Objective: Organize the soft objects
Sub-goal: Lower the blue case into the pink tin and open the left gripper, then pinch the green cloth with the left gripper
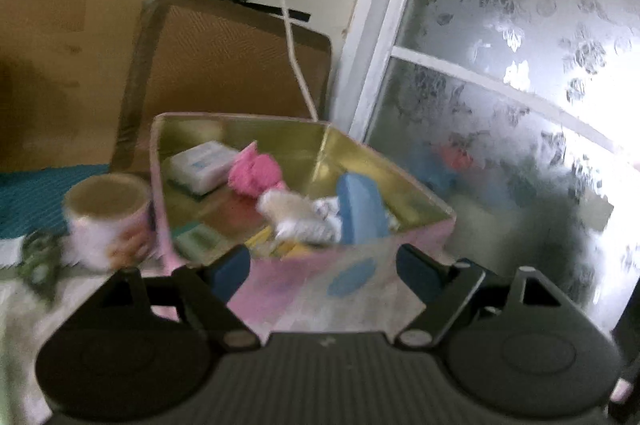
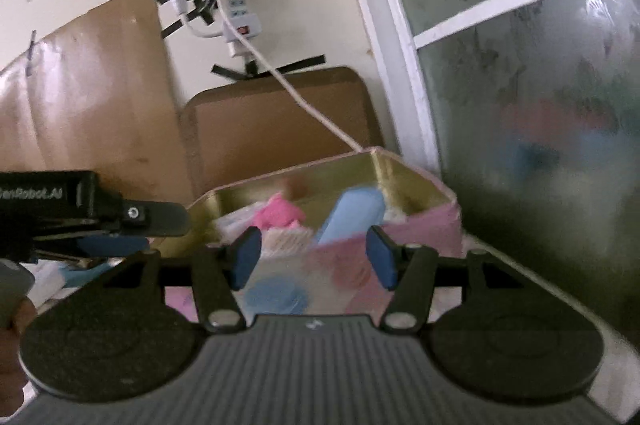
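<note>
Our left gripper (image 1: pixel 322 271) has its jaws wide apart with nothing between them, poised just short of the pink box (image 1: pixel 320 289). Our right gripper (image 2: pixel 314 257) also stands with its jaws apart and empty, in front of the same box's near wall. Inside the gold-lined box we see a pink fluffy toy (image 1: pixel 254 173), a blue case (image 1: pixel 360 211) leaning upright, a white packet (image 1: pixel 202 165) and a cream plush piece (image 1: pixel 286 207). Just left of the box stands a roll of printed tape (image 1: pixel 106 217). In the right wrist view, the left gripper reaches in from the left. Behind hangs a white power strip (image 2: pixel 240 21) beside a frosted window (image 1: pixel 520 85).
</note>
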The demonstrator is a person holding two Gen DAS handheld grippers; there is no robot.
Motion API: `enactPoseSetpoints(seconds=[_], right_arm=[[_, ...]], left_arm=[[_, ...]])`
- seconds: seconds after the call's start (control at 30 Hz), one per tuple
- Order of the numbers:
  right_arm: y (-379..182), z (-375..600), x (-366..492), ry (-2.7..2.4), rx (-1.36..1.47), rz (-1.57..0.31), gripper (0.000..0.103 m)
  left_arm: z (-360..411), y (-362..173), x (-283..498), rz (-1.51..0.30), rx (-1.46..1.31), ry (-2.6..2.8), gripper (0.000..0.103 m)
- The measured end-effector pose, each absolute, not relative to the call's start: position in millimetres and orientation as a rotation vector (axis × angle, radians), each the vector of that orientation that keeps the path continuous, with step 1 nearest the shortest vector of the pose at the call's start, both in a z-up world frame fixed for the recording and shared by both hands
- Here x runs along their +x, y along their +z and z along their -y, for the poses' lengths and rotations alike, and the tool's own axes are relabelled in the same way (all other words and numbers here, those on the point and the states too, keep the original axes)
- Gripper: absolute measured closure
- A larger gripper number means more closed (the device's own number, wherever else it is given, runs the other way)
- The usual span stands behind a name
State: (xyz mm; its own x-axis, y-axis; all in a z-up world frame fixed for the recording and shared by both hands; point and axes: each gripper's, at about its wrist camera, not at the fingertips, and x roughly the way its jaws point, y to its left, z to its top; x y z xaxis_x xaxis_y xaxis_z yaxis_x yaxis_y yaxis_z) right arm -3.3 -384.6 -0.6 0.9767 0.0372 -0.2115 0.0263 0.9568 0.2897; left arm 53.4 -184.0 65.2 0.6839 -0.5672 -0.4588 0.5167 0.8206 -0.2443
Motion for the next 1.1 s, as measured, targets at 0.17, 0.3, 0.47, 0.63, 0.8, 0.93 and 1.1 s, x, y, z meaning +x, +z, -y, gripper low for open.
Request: enactPoseSetpoints(seconds=[0.17, 0.3, 0.47, 0.63, 0.8, 0.93, 1.1], right_arm=[[-17, 376, -10, 0.014, 0.353, -0.333, 0.042], [-24, 367, -14, 0.022, 0.369, -0.401, 0.042], [-18, 347, -21, 0.083, 0.375, -0.438, 0.042], [-5, 312, -21, 0.172, 0.311, -0.458, 0.042], [10, 262, -13, 0.310, 0.234, -0.482, 0.042], [13, 208, -9, 0.459, 0.157, -0.516, 0.042], [3, 142, 3, 0.627, 0.090, -0.614, 0.039]], left_arm=[[165, 52, 24, -0.595, -0.048, -0.534, 0.020], [142, 42, 11, -0.642, -0.043, -0.487, 0.020], [83, 42, -3, -0.610, -0.091, -0.425, 0.020], [3, 35, -14, -0.596, -0.183, -0.280, 0.020], [-65, 22, -19, -0.597, -0.274, -0.109, 0.020], [-103, 15, -23, -0.599, -0.369, -0.055, 0.020], [-118, 15, -29, -0.589, -0.399, -0.053, 0.020]])
